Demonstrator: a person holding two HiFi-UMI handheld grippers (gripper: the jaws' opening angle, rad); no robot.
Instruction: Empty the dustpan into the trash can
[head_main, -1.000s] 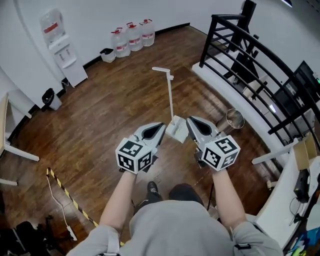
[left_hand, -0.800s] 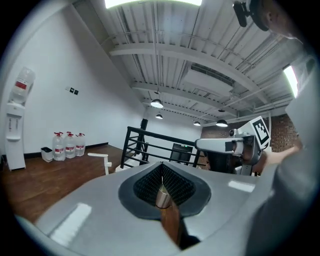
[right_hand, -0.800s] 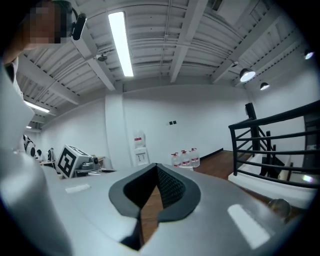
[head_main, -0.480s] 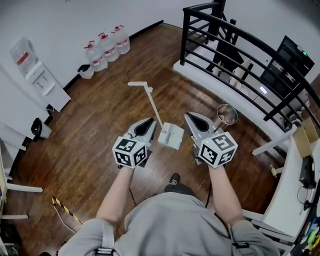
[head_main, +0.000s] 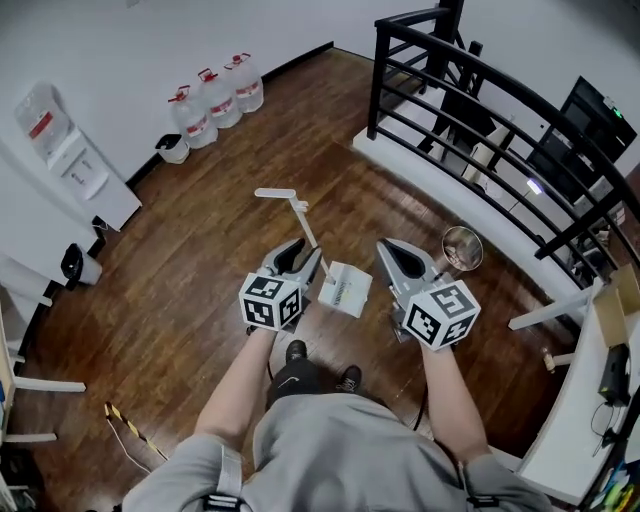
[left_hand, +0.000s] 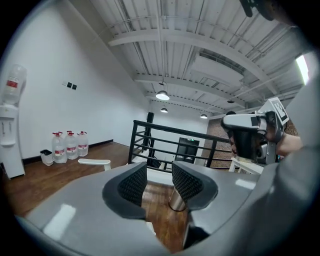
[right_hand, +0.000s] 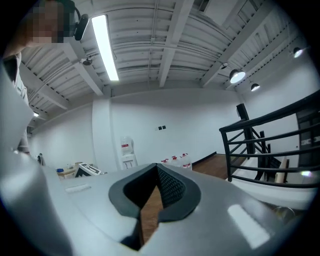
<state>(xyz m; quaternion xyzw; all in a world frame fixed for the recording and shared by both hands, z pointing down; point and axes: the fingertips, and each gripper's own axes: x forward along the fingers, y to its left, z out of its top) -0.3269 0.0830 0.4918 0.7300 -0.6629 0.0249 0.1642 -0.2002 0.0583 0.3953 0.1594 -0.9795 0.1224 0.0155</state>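
Observation:
A white dustpan (head_main: 346, 290) with a long white handle (head_main: 299, 214) stands on the wood floor between my two grippers. A round silver trash can (head_main: 462, 247) stands to its right, by the white ledge. My left gripper (head_main: 308, 256) hangs just left of the pan, its jaws opening, with nothing between them. In the left gripper view, the left gripper (left_hand: 159, 180) shows the trash can (left_hand: 176, 200) through its gap and the handle's grip (left_hand: 95, 162) further left. My right gripper (head_main: 392, 250) hangs right of the pan. In the right gripper view, the right gripper (right_hand: 156, 172) has its tips together and holds nothing.
A black railing (head_main: 480, 95) on a white ledge curves along the right. Three water jugs (head_main: 215, 92) and a white water dispenser (head_main: 70, 160) stand by the far wall. A white desk (head_main: 572, 420) is at the lower right. The person's shoes (head_main: 290, 352) show below the grippers.
The left gripper's jaws have parted from shut. Both grippers have moved on across the floor, and the trash can now lies closer. The dustpan stays between the grippers.

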